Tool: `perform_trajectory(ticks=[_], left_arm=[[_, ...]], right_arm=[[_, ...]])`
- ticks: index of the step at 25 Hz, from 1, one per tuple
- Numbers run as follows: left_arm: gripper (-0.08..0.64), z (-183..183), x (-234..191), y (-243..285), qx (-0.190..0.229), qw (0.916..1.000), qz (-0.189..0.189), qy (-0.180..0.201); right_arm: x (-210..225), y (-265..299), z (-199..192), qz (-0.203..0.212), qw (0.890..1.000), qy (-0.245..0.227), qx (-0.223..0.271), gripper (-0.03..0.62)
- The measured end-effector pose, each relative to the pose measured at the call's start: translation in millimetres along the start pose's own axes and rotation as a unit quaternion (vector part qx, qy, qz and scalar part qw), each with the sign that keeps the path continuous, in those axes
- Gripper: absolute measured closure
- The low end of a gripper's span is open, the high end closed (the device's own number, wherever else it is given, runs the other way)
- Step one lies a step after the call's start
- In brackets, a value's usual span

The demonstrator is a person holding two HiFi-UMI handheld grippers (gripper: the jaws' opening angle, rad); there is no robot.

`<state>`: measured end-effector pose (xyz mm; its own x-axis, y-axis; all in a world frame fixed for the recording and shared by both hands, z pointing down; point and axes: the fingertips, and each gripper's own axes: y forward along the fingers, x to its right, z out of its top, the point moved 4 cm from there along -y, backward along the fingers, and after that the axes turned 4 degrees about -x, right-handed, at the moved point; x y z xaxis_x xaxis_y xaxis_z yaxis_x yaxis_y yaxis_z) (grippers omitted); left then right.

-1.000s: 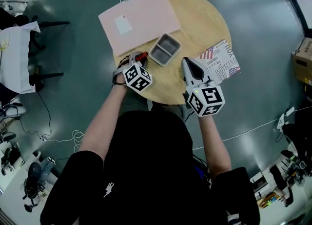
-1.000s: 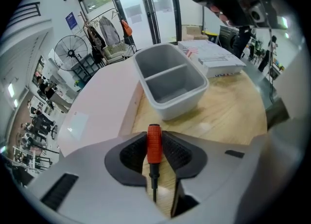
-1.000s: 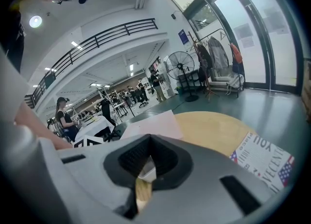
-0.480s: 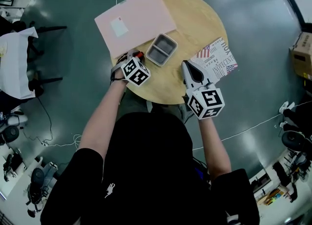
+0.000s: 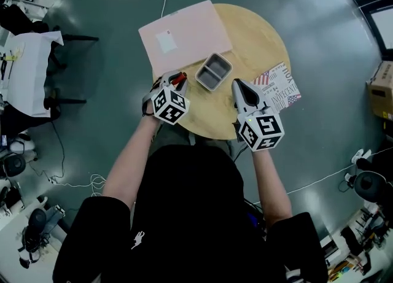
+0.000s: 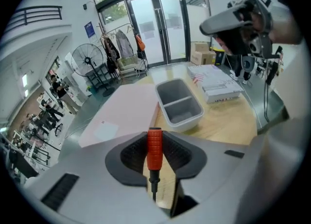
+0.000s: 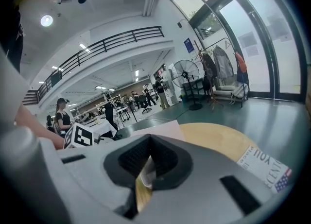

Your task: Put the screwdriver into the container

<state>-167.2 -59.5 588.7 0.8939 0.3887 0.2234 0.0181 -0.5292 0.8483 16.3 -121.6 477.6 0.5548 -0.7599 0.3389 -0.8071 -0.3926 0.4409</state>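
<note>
In the left gripper view a screwdriver [image 6: 154, 150] with a red ribbed handle and a dark shaft stands clamped between the black pads of my left gripper [image 6: 155, 162], handle end pointing away. Seen from the head view, that left gripper [image 5: 176, 80] hangs over the table's left front edge, the red screwdriver [image 5: 180, 79] poking out toward the container. The grey two-compartment container [image 5: 214, 71] [image 6: 179, 104] sits empty just right of it. My right gripper [image 5: 238, 86] [image 7: 145, 169] hovers right of the container, jaws together with nothing in them.
The round wooden table [image 5: 261, 36] also carries a pink flat board [image 5: 184, 33] at the back left and a printed booklet [image 5: 277, 85] at its right edge. Chairs and a white-covered table [image 5: 27, 67] stand on the floor to the left.
My left gripper has lifted up from the table's edge with the screwdriver in it. The right gripper has risen slightly and stays beside the container.
</note>
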Motion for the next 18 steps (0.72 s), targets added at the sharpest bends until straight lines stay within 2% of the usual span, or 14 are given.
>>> perform_trajectory(ticks=[5,10,13,18], left_arm=[[0.466,19.0,-17.2,-42.6,0.06,0.9975,0.033,-0.019],[0.465,43.1,-24.4,-80.0,0.124,0.9906,0.046,-0.036],[0.465,63.9,-32.0,-90.7,0.17,0.9831,0.038,-0.055],[0.465,95.7,-35.0,-105.8,0.233,0.9657,-0.003,-0.114]], right_arm=[[-5.8,-2.8,11.7,-0.003,1.0,-0.012,0.018,0.591],[-7.6,-11.5,9.7,-0.013,0.999,-0.013,0.028,0.591],[-2.7,-16.3,11.6,-0.028,0.999,-0.003,0.039,0.591],[1.2,-35.2,13.1,-0.051,0.997,0.005,0.055,0.591]])
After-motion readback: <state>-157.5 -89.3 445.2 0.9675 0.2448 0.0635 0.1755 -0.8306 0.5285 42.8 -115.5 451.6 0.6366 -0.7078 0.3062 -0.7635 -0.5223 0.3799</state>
